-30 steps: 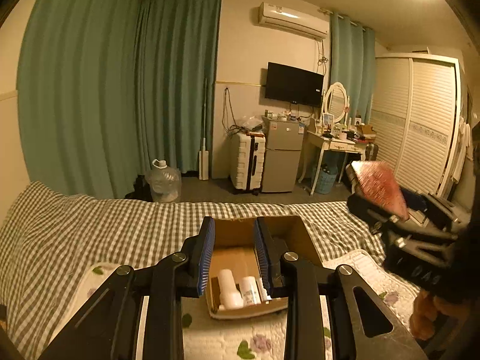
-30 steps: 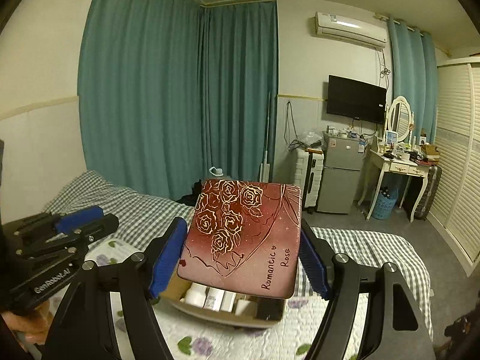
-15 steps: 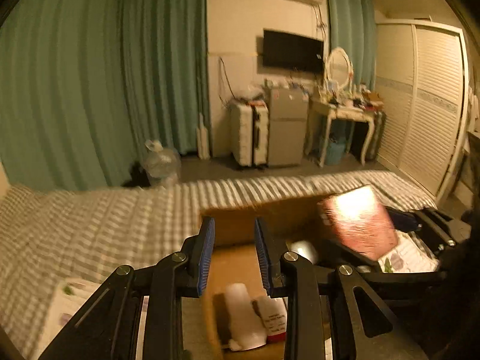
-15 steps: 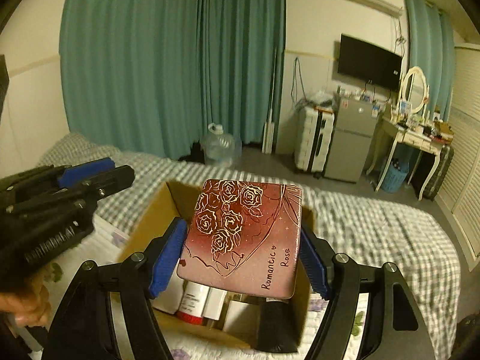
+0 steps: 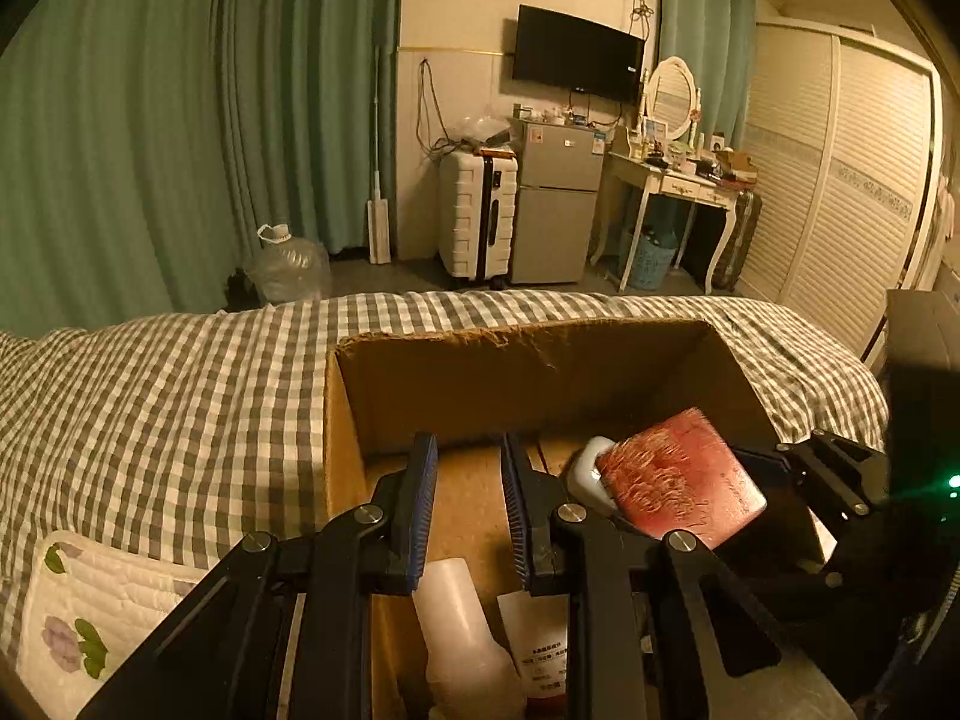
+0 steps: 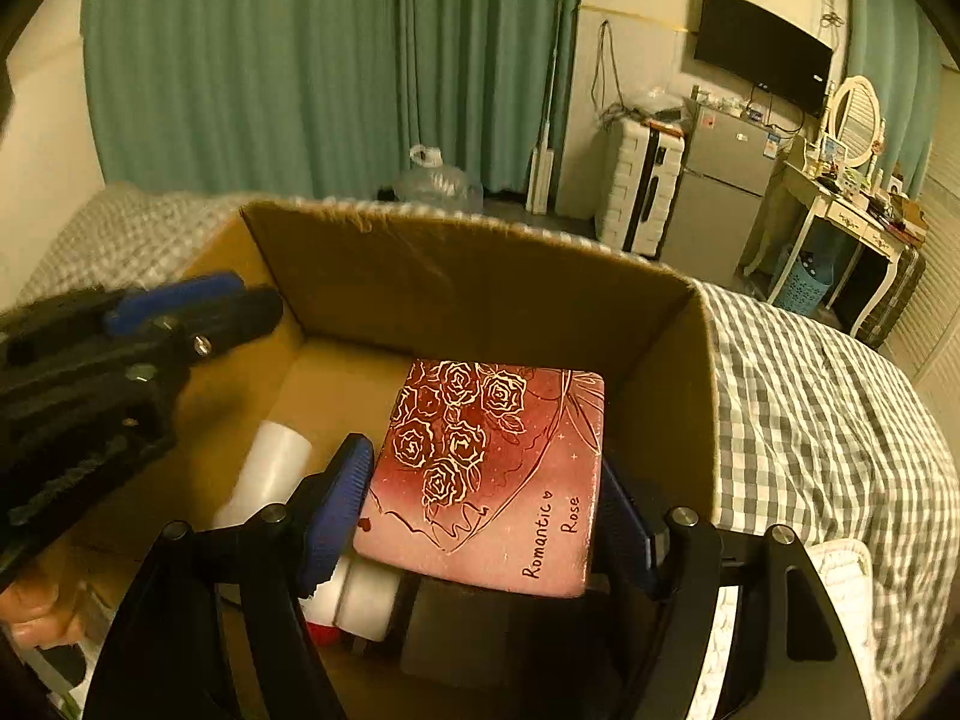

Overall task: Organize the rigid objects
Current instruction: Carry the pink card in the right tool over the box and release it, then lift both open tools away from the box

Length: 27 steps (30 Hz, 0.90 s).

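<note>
Right wrist: rose tin (image 6: 492,468) flat, long axis along right gripper (image 6: 480,516).

Both cameras ride on hand-held grippers and look forward and downward along their fingers, close over an open cardboard box (image 5: 528,360) on a checked bedspread (image 5: 180,396). The left wrist view sits at the box's near-left corner, its own fingers (image 5: 420,504) at 6 o'clock and the other gripper entering at 4 o'clock. The right wrist view hangs just above the box's interior, the left gripper (image 6: 180,312) at 9 o'clock. Both face the far wall, sharing the box, the teal curtains (image 6: 300,60), the television (image 6: 762,54), the white suitcase (image 5: 477,210) and the small fridge (image 6: 720,180).
</note>
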Tool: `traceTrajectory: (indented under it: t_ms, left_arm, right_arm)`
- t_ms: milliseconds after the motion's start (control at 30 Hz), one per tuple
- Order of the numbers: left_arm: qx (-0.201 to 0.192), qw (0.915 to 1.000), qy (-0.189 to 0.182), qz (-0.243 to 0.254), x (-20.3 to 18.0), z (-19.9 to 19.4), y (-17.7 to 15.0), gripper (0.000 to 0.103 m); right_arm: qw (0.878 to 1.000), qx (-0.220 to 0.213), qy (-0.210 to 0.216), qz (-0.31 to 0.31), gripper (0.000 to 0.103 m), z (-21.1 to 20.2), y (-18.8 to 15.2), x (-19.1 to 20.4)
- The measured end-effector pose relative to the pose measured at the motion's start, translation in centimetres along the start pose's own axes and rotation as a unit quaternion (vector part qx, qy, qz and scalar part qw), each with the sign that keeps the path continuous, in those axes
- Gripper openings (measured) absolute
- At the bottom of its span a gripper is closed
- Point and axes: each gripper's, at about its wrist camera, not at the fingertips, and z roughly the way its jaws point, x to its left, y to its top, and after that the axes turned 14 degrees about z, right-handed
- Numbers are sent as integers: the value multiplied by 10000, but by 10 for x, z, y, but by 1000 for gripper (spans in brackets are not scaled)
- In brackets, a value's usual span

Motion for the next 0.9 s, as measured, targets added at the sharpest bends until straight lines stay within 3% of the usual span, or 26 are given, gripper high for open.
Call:
traceTrajectory:
  t_ms: [133, 267, 633, 733, 800, 900]
  left_arm:
    - [68, 9997, -66, -231, 6, -4, 1, 23]
    - [-113, 9997, 52, -205, 5, -32, 8, 23]
    - [-822, 9958, 342, -204, -3, -162, 32, 26]
    - [-980, 9940, 420, -231, -6, -195, 33, 32]
    - [-1059, 9929, 465, -271, -8, -215, 33, 44]
    - [-1152, 9914, 553, -298, -10, -242, 31, 46]
  right_arm:
    - [9998, 112, -112, -92, 73, 4, 0, 3]
    - [9996, 12, -281, -101, 73, -12, 0, 6]
    - [9911, -1256, -158, 415, 73, -162, 25, -2]
    - [9877, -1499, -163, 421, 74, -201, 25, 3]
    - [9855, -1644, -159, 390, 74, -227, 21, 8]
    - [9830, -1795, -123, 364, 74, -257, 15, 13]
